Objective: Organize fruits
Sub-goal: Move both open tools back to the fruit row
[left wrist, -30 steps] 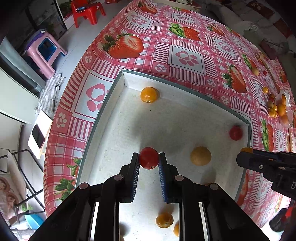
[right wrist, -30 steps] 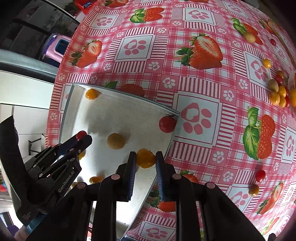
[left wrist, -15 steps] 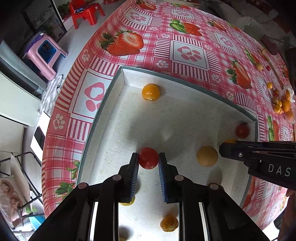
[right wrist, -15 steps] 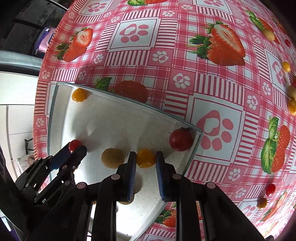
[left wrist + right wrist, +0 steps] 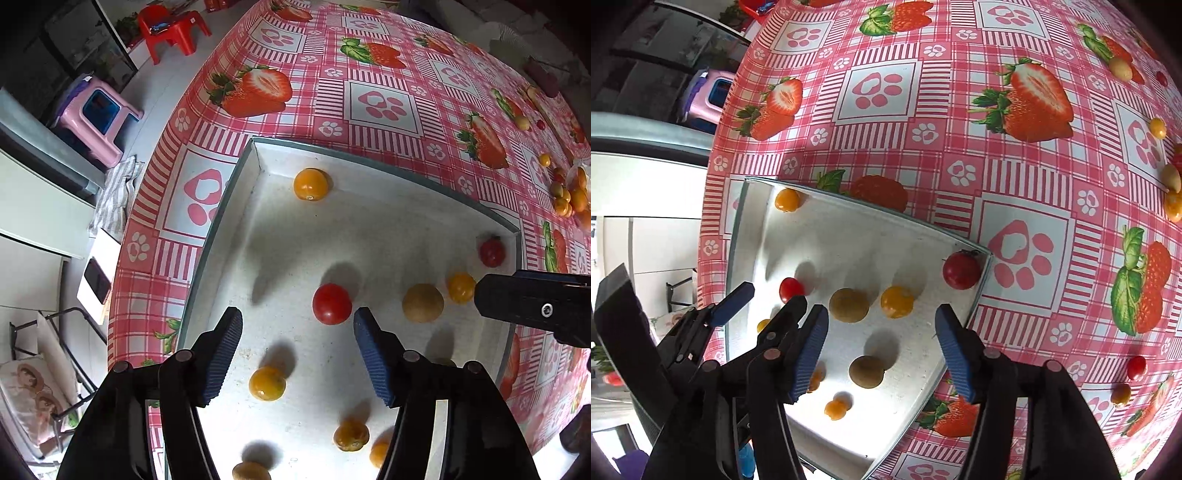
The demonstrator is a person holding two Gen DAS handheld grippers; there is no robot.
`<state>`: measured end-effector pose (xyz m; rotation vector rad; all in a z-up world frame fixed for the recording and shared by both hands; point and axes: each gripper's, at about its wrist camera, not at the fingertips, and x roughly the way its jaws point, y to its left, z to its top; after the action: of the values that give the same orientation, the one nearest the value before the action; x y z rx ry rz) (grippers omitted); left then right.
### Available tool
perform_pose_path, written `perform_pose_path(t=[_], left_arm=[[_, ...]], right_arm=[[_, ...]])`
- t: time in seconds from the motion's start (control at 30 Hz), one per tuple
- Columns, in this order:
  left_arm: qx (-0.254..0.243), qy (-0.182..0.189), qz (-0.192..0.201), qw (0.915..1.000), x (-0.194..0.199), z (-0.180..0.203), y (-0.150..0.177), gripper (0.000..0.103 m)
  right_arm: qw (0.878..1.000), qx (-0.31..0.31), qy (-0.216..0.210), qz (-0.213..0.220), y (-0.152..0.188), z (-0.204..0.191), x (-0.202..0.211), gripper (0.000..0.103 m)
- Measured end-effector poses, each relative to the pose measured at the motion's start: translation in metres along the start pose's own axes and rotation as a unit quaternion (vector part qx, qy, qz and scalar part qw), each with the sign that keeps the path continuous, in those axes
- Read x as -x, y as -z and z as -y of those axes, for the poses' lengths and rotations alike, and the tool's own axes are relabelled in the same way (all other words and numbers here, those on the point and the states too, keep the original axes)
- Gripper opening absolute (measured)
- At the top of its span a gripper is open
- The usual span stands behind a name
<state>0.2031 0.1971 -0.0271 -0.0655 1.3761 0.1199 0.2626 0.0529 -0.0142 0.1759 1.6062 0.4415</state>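
Having just let go, both grippers (image 5: 297,354) (image 5: 881,349) now gape over the tray (image 5: 221,221). Red tomato (image 5: 331,303) and yellow tomato (image 5: 897,301) seemingly rest inside, so two more fruits are sorted

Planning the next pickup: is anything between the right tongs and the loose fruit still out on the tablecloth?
Yes. The right tongs, open, hang over the tray; its raised right rim lies between them and the red tomato and yellow fruit on the tablecloth. Beyond the rim, nothing visible blocks.
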Motion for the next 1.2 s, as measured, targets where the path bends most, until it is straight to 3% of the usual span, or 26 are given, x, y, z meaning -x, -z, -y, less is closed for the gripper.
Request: perform_pose_path(t=[0.13,0.37,0.77,1.03,1.2], left_arm=[[-0.003,0.004,0.006,1.0,0.013,0.003,-0.002,0.064],[-0.048,0.021,0.016,0.9985,0.034,0.038,-0.013,0.064],[-0.146,0.09,0.015,0.9851,0.055,0.156,-0.036,0.064],[-0.205,0.117,-0.007,0.9717,0.035,0.236,-0.043,0.064],[-0.211,0.119,-0.012,0.9701,0.017,0.268,-0.054,0.064]], right_arm=[[1.0,-0.012,-0.001,0.025,0.015,0.014,0.026,0.073],[0.996,-0.061,0.047,0.045,0.051,0.073,0.055,0.073],[0.978,-0.179,0.09,0.057,0.122,0.177,0.078,0.073],[0.974,-0.195,0.089,0.069,0.136,0.196,0.074,0.073],[0.975,-0.186,0.089,0.082,0.136,0.197,0.073,0.071]])
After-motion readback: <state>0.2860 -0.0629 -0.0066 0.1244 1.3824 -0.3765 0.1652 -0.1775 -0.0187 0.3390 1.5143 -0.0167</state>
